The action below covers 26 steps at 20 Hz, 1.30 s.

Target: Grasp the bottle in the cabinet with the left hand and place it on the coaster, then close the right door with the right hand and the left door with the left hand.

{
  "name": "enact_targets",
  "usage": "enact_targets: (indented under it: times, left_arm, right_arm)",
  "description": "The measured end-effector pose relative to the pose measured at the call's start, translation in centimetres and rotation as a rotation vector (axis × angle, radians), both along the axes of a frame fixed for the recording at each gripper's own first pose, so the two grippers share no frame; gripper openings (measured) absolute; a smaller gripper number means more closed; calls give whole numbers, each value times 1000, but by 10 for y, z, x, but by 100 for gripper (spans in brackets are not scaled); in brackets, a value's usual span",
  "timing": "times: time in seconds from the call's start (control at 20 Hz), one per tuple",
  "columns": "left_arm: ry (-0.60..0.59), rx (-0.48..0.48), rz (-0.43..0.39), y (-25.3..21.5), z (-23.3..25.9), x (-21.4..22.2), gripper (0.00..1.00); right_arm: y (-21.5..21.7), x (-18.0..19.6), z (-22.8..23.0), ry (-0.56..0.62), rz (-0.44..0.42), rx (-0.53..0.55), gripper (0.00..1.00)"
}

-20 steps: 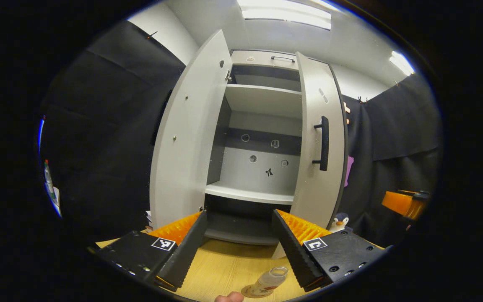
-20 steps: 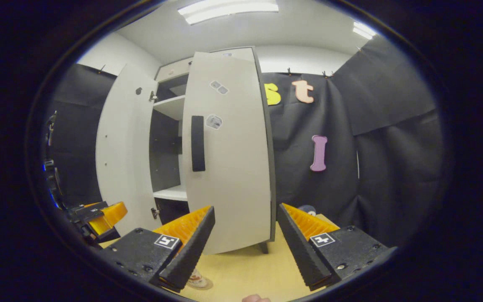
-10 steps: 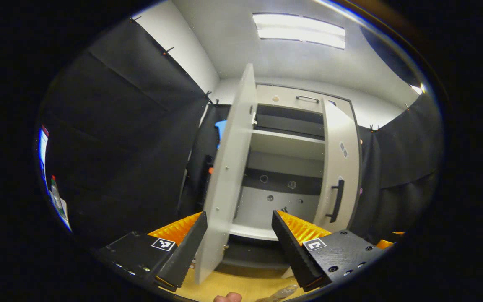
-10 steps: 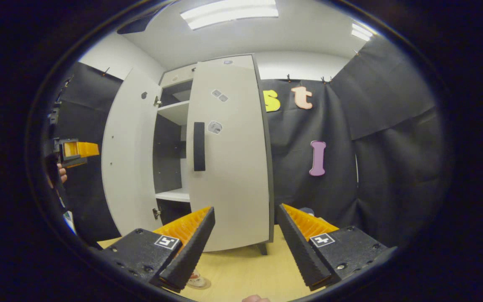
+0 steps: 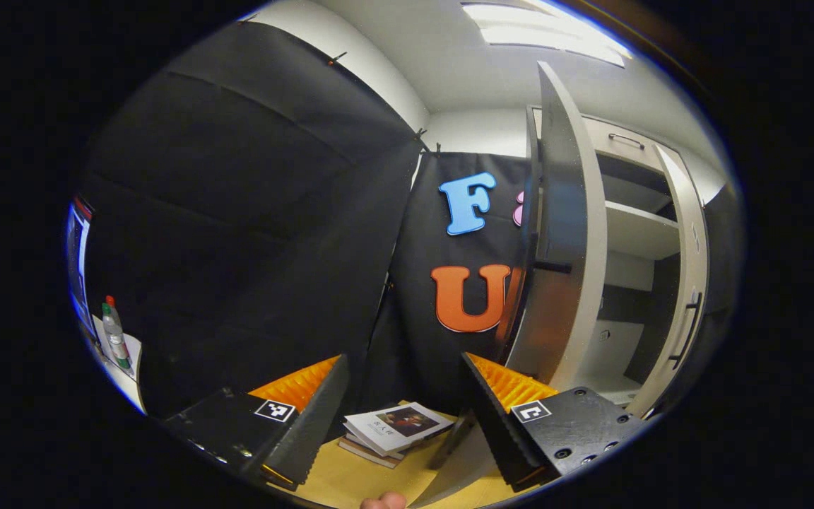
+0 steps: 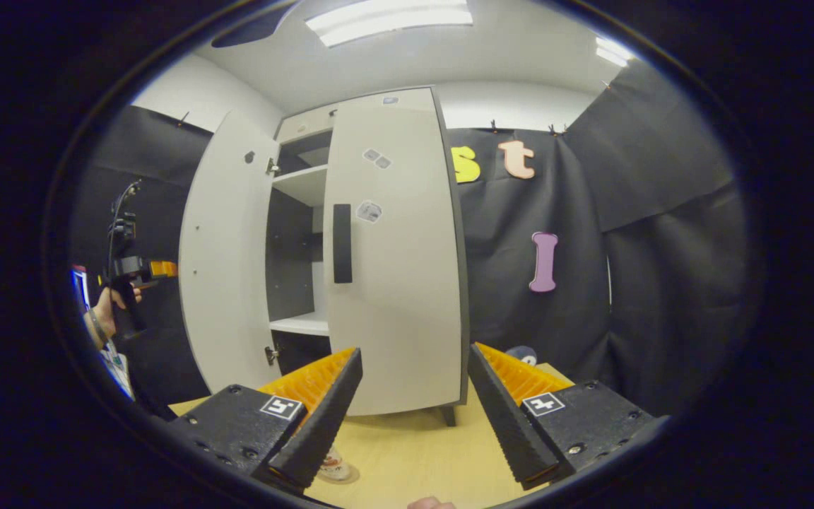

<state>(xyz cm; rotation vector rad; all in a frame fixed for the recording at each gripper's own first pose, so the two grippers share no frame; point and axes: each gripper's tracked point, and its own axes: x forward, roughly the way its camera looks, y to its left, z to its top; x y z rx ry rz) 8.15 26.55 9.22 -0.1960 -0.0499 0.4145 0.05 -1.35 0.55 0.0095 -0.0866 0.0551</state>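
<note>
Bottle [image 6: 334, 468] down on its coaster [image 6: 347, 476] at the near edge of the wooden table [image 6: 414, 452], half hidden behind one finger of the right gripper [image 6: 414, 410]; base and label visible, the rest hard to make out. Small, apparently clear plastic; judged light and a little slick, easy to tip, best pinched round the middle of the body. Placement judged done.

Cabinet doors next. Right door [image 6: 396, 254] swung almost shut, its dark vertical handle [image 6: 341, 243] facing out. Left door [image 6: 227, 247] wide open, its bare inner face toward the right gripper view, white shelf [image 6: 301, 324] showing in the gap. Both panels flat, stiff and hinged, judged light to swing; best pushed on the outer face near the free edge or handle, no grip needed.

Right gripper low over the table before the right door, jaws spread, holding nothing. Left gripper [image 5: 400, 396] likewise spread and empty, beside the outer face of the left door [image 5: 555, 233], handle [image 5: 552, 267] on that face. Same gripper [image 6: 145, 268] seen far left in a raised hand [image 6: 104, 311]. Magazines [image 5: 396, 426] stacked on the table below.
</note>
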Motion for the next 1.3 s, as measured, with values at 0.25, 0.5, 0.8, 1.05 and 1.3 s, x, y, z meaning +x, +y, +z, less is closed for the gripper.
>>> enact_targets:
  times: [0.25,0.5,0.8,1.05,1.3]
  left_arm:
    - [-24,56,23,6,4,-3,94]
    - [-37,68,-24,-15,9,-2,94]
    - [-74,-23,-239,-110,1,18,99]
    - [-57,-47,-282,-135,-12,36,99]
    - [-51,11,-261,-137,-9,19,95]
  right_arm:
    - [-8,2,1,6,-39,1,98]
    - [1,11,11,-13,-11,32,94]
    - [-6,9,15,-22,-20,0,98]
    - [-15,13,21,-44,-56,-1,98]
    - [-25,12,9,-15,-83,5,98]
